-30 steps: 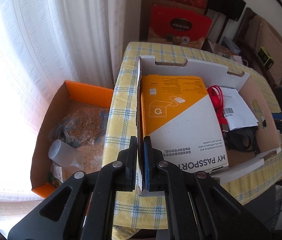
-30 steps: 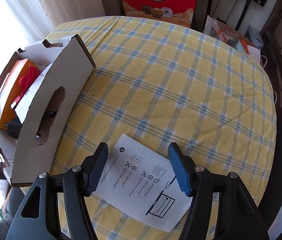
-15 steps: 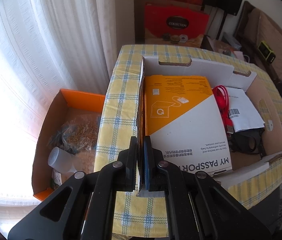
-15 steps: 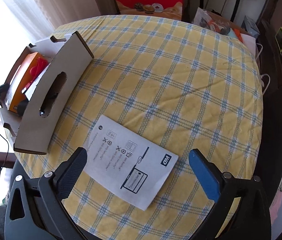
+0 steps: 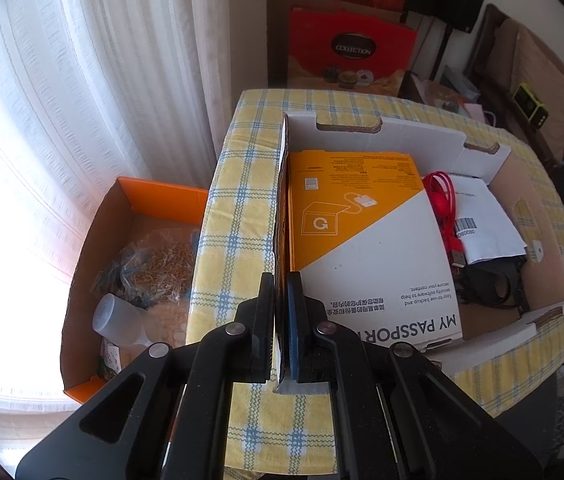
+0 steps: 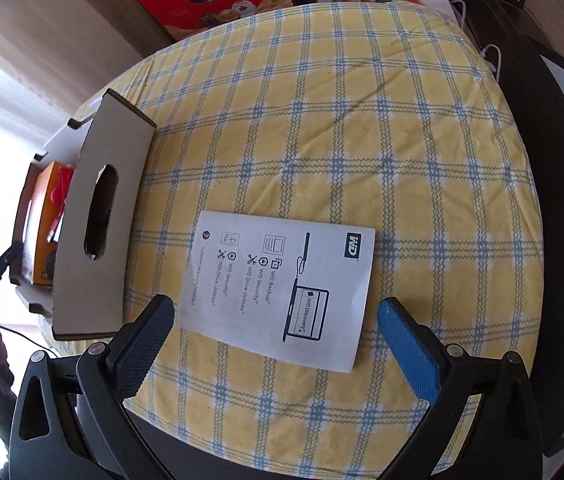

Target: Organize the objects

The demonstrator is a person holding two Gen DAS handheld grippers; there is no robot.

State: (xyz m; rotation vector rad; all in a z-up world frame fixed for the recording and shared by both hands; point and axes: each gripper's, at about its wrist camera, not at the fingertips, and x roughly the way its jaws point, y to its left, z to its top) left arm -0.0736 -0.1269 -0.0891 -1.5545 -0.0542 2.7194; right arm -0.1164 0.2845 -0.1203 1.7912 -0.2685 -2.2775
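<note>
A white cardboard box (image 5: 374, 136) sits on the yellow checked table. It holds an orange-and-white "My Passport" package (image 5: 366, 240), a red cable (image 5: 444, 204), a white paper with a barcode (image 5: 486, 224) and a black item (image 5: 494, 284). My left gripper (image 5: 281, 320) is shut on the box's left wall (image 5: 281, 200). In the right wrist view, a white WD leaflet (image 6: 282, 284) lies flat on the cloth. My right gripper (image 6: 276, 320) is open wide and empty, its fingers on either side of the leaflet's near edge. The box (image 6: 98, 240) stands to its left.
An orange-rimmed carton (image 5: 130, 264) with straw, bags and a plastic bottle (image 5: 120, 320) sits on the floor left of the table by the white curtain. A red "Collection" tin box (image 5: 352, 52) stands behind the table. The table's dark edge (image 6: 562, 200) curves at right.
My right gripper has opened wider and come closer over the leaflet, which now lies between the fingers. My left gripper has stayed shut on the box wall, drawing back a little.
</note>
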